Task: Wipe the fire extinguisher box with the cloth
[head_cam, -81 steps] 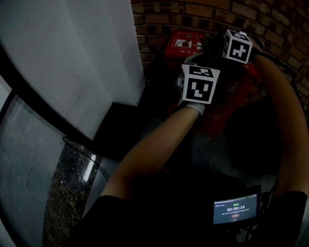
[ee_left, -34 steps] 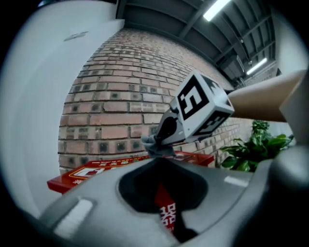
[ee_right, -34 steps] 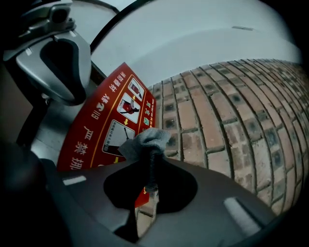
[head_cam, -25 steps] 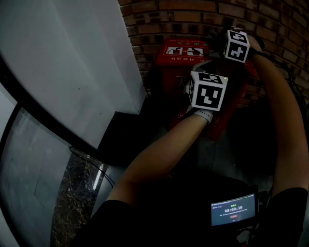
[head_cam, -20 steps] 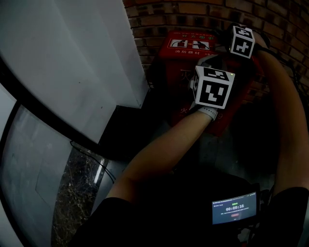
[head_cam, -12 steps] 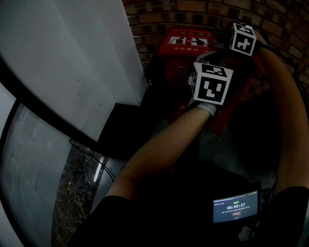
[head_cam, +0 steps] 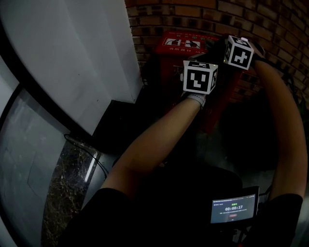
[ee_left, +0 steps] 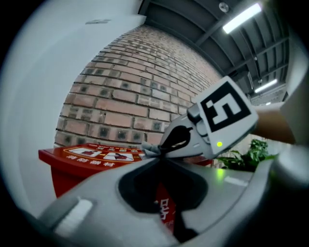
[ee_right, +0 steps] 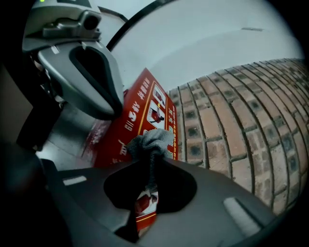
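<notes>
The red fire extinguisher box (head_cam: 186, 43) stands against a brick wall, its top printed with white pictures and characters. My right gripper (ee_right: 152, 161) is shut on a bunched grey cloth (ee_right: 150, 141) held over the box top (ee_right: 140, 120). In the left gripper view the cloth (ee_left: 149, 150) shows at the right gripper's tips, just above the box (ee_left: 91, 155). My left gripper (ee_left: 161, 163) hangs close beside it, jaws together with nothing between them. In the head view the left marker cube (head_cam: 199, 77) and the right marker cube (head_cam: 239, 52) hide both sets of jaws.
The brick wall (head_cam: 193, 14) runs behind the box. A white pillar (head_cam: 72, 53) with a dark base (head_cam: 116, 125) stands at the left. A cable (head_cam: 89, 154) lies on the polished stone floor. A small screen (head_cam: 234, 211) sits at the person's waist. A green plant (ee_left: 241, 157) stands beyond the box.
The left gripper has shifted left and slightly up over the box front. The right gripper with the cloth has come a little nearer, so the two cubes are closer together.
</notes>
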Motion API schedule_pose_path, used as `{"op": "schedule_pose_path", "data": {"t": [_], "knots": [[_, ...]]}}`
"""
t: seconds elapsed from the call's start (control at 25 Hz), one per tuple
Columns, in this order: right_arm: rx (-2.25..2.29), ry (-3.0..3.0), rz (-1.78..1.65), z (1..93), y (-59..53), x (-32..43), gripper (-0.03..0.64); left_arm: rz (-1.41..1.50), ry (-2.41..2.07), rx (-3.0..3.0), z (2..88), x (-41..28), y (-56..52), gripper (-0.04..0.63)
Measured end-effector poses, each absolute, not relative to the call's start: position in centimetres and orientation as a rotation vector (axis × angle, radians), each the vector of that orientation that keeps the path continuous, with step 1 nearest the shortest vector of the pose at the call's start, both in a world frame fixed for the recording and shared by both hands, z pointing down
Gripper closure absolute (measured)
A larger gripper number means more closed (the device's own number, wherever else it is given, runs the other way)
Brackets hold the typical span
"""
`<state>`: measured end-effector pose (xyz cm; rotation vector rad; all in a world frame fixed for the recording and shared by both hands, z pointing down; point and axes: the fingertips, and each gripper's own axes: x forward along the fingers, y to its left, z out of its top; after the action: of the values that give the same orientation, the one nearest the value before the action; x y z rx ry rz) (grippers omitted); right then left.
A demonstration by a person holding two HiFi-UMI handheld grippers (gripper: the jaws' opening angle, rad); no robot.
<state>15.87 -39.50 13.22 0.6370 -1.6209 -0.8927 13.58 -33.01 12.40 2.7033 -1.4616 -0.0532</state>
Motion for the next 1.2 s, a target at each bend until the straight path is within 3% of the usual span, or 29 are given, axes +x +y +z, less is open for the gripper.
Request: {"op": "schedule_pose_path", "data": {"t": [0.52, 0.92, 1.2], "knots": [[0.542, -1.654, -0.907, 13.6, -32.4, 15.9, 0.584, 0.019, -1.494, 2.663, 13.5, 14.0, -32.9, 0.594], [0.784, -1.53, -0.91, 8.7, -37.0, 23.7, 0.583, 0.021, -1.515, 2.709, 11.8, 17.1, -32.0, 0.594], [0.835, -1.504, -0.936, 8.2, -40.6, 25.0, 0.583, 0.01, -1.575, 2.739, 12.5, 18.9, -32.5, 0.594]]}}
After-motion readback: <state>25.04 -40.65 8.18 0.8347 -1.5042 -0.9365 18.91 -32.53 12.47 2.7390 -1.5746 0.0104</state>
